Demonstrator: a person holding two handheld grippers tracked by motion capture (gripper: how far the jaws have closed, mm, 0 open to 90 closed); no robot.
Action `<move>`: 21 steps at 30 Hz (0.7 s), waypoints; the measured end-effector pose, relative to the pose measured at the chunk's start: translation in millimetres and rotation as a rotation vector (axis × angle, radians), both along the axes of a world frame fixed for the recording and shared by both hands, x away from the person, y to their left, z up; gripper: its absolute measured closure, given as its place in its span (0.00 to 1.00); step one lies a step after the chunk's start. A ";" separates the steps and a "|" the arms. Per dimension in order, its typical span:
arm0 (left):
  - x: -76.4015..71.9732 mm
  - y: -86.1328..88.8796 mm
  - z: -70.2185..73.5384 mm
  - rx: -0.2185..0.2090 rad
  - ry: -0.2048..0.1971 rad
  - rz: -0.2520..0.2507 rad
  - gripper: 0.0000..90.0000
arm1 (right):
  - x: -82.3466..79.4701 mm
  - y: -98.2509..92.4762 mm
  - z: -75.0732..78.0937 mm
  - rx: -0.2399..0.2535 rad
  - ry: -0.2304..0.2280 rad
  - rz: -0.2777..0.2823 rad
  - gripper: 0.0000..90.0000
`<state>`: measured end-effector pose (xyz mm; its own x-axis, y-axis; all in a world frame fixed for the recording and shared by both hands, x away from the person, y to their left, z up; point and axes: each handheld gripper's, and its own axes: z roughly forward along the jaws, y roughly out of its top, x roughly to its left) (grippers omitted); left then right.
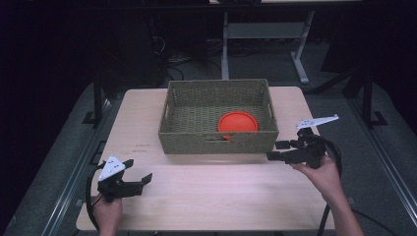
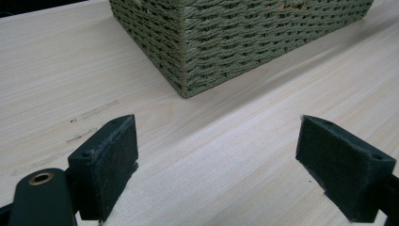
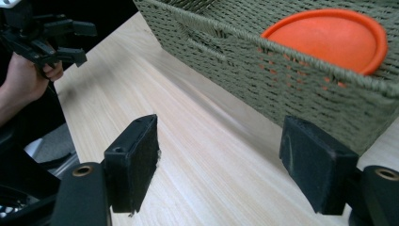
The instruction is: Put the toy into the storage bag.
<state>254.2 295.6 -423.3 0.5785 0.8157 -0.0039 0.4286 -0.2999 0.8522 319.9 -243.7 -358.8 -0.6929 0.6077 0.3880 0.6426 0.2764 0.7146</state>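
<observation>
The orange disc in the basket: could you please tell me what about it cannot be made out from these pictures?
- High view: the near wall of the basket hides the lower edge of the orange disc.
- Right gripper view: the woven rim covers the disc's lower part; orange shows through gaps.
- Whether it is a plate or a lid: cannot tell.
- Left gripper view: faint orange flecks, too small.

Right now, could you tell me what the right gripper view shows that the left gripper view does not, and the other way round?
The right gripper view alone shows the orange disc lying inside the woven basket, and, farther off, the left gripper held open in the person's hand near the table's edge. The left gripper view alone shows a near corner of the basket from outside, with faint marks on the table. Both share the basket's woven wall, the pale wooden table and a pair of open black jaws with nothing between them.
</observation>
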 end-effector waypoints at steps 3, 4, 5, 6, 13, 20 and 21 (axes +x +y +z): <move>0.0 -0.2 -0.3 -0.001 0.001 0.001 0.14 | -2.7 -3.2 -5.6 0.001 0.011 -0.006 0.31; 0.0 -0.3 -0.4 -0.002 0.001 0.002 0.14 | -2.7 -3.2 -5.6 0.001 0.011 -0.006 0.31; 0.1 -0.5 -0.5 -0.002 0.002 0.002 0.14 | -3.5 -4.1 -7.1 0.000 0.011 -0.008 0.31; 0.0 -0.7 -0.5 -0.001 0.003 0.002 0.14 | -4.3 -5.1 -8.6 0.001 0.010 -0.009 0.31; 0.1 -2.0 -1.1 0.004 -0.001 -0.002 0.14 | -9.0 -8.0 -16.0 -0.028 0.022 -0.012 0.31; -0.5 -1.5 -0.8 0.005 0.003 0.000 0.14 | -14.5 -9.9 -24.4 -0.059 0.034 -0.013 0.31; -0.6 -1.5 -0.7 0.006 0.002 0.000 0.14 | -15.9 -11.9 -28.5 -0.060 0.037 -0.014 0.31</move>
<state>253.6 294.2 -424.0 0.5787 0.8156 -0.0003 0.4299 -0.3047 0.8499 304.1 -255.6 -387.4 -0.6703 0.6399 0.3757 0.6720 0.3087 0.6731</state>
